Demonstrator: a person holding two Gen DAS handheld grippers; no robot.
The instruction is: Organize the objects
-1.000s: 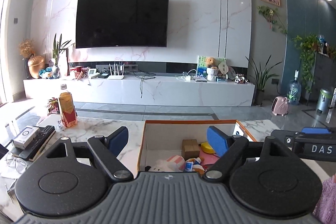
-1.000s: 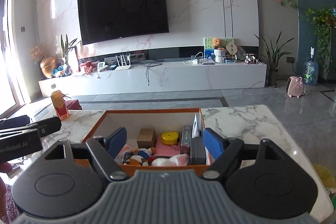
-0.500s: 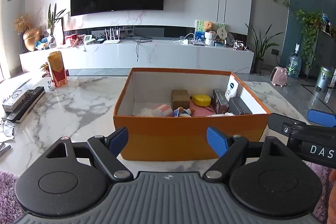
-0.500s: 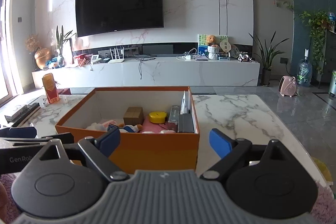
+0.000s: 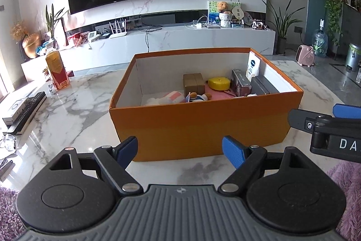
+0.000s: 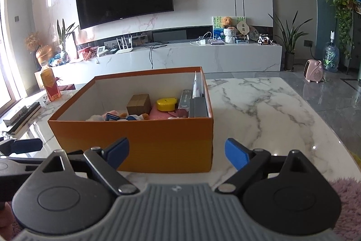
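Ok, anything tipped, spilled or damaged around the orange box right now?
Nothing stands out. The orange box sits flat and intact on the marble table, its contents inside. Both hand-held grippers, left and right, are open and empty, short of the box.

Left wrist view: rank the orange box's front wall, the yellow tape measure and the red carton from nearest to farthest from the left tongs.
1. Orange box's front wall, directly ahead of the open left tongs.
2. Yellow tape measure, inside the box, right of centre.
3. Red carton, far left on the marble table.
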